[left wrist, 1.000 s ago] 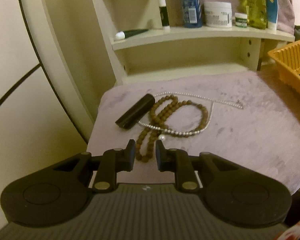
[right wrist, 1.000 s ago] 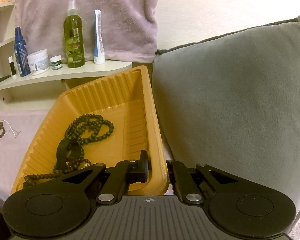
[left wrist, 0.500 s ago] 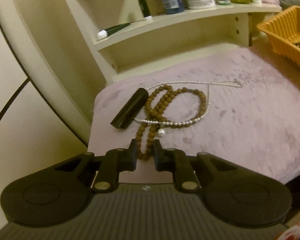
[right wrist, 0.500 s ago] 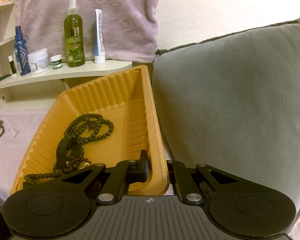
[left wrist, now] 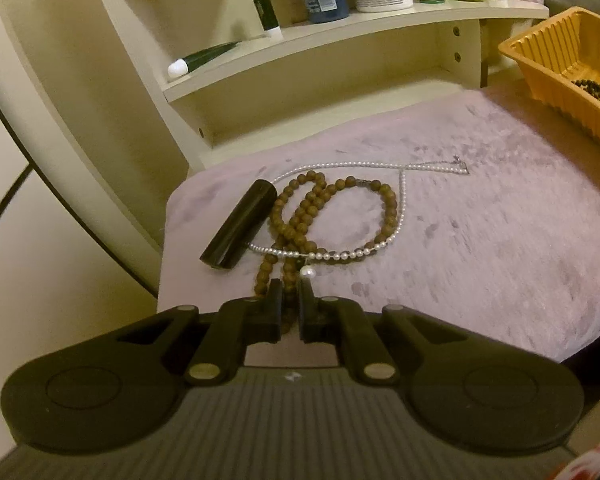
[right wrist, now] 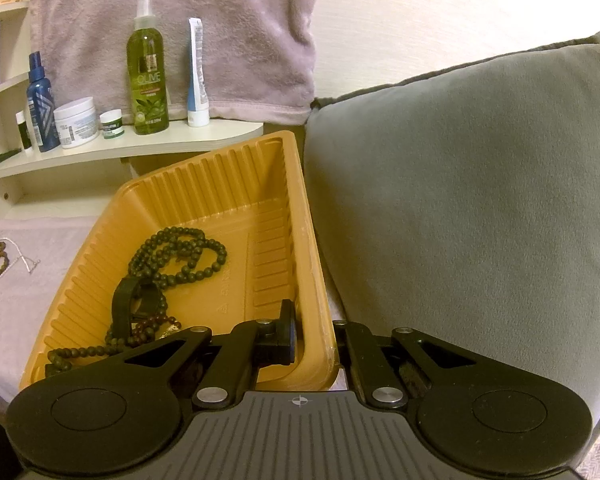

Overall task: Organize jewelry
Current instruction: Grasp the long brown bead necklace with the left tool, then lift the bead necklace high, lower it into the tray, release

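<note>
A brown wooden bead necklace [left wrist: 304, 216] lies coiled on the mauve cloth [left wrist: 480, 248], crossed by a thin pearl necklace [left wrist: 400, 204] with a single drop pearl [left wrist: 307, 272]. A black tube [left wrist: 240, 225] lies to their left. My left gripper [left wrist: 289, 298] is shut on the near end of the brown beads. My right gripper [right wrist: 314, 334] is shut on the near right wall of the orange tray [right wrist: 236, 184], which holds dark green beads [right wrist: 180, 256], a black ring-like piece [right wrist: 126, 300] and a dark brown strand. The tray also shows in the left wrist view [left wrist: 548, 56].
A cream shelf unit [left wrist: 340, 28] with bottles, jars and tubes stands behind the cloth. A grey cushion [right wrist: 480, 200] lies right of the tray. A mauve towel [right wrist: 172, 32] hangs above the shelf. A curved cream panel [left wrist: 60, 160] runs along the left.
My left gripper has moved forward and down onto the near end of the brown beads and its jaws have narrowed around them. The right gripper and tray have not moved.
</note>
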The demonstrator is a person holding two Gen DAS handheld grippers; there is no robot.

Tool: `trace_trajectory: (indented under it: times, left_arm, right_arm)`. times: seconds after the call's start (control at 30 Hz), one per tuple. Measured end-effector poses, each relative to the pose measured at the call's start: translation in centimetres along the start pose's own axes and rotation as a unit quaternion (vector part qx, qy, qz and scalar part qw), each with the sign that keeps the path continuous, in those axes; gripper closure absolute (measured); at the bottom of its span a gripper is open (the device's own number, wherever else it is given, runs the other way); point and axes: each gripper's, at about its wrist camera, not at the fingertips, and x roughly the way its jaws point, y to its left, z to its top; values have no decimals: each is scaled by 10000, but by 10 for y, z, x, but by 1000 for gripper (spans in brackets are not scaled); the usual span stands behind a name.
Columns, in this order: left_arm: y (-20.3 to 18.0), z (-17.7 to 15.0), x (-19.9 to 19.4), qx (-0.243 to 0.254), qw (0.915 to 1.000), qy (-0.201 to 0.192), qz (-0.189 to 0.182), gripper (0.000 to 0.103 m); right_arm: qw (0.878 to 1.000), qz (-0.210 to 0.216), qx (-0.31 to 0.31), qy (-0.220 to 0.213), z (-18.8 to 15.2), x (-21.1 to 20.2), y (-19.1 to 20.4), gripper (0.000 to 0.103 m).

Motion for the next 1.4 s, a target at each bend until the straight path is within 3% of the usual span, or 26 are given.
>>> trace_trajectory:
  times: [0.17,0.4,0.8,1.4]
  left_arm:
    - [4,3,-7,-226,9995,65,-208,98]
    - [10,23,-48,-497,9962,-302,-655,98]
    - [13,90,-113,-271,9868,-1210,-1038,98]
    - [-24,155,-163,131,9658,-1935,-1722,98]
  right_arm:
    - [10000,5,-7,0,0,0,0,97]
    - [10000,4,1,-2,0,0,0,98]
    - [10000,32,34,-58,1,-4,1,98]
    - [9999,49,38,-82,2,-6,2,98]
